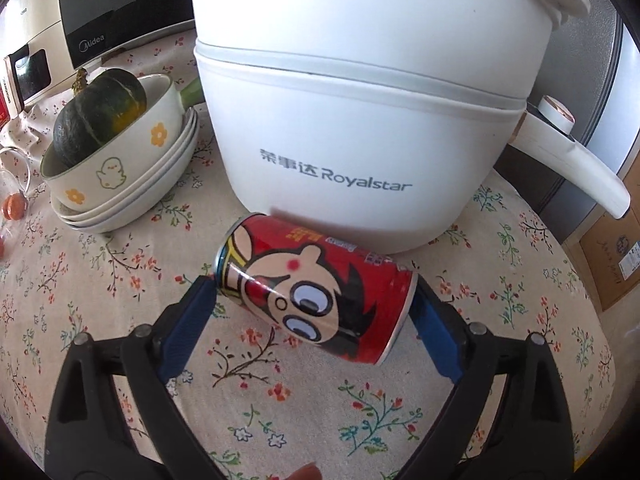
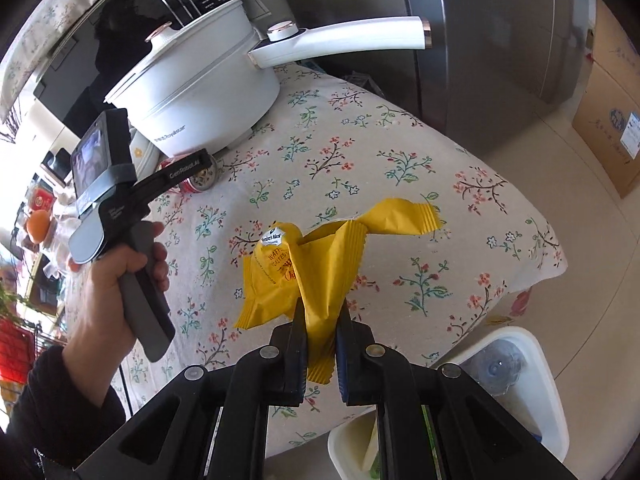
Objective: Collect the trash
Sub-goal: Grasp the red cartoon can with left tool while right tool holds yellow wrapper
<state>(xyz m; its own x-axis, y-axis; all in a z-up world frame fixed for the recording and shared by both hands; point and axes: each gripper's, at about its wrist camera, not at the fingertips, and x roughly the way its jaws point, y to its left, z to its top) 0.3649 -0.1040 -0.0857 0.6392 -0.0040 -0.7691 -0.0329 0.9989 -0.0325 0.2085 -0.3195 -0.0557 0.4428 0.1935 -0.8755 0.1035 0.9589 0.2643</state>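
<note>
The left claw [image 1: 316, 316] stands wide apart around a red cartoon-printed can [image 1: 316, 292] that lies on its side on the bench [image 1: 100, 280], which is covered with a floral cloth; the blue pads [image 1: 188, 328] flank the can's two ends, and whether they touch it cannot be told. Just behind the can sits a white electric pot [image 1: 352, 100], and to its left a stack of bowls [image 1: 132, 168] holds a dark green squash [image 1: 100, 116]. The right claw [image 2: 322, 344] is clamped together on a crumpled yellow snack wrapper [image 2: 316, 264], held up above the bench. A white bin [image 2: 536, 396] stands on the floor just beside the bench edge, at the lower right. In the right wrist view a hand [image 2: 116, 280] grips the other tool's handle.
</note>
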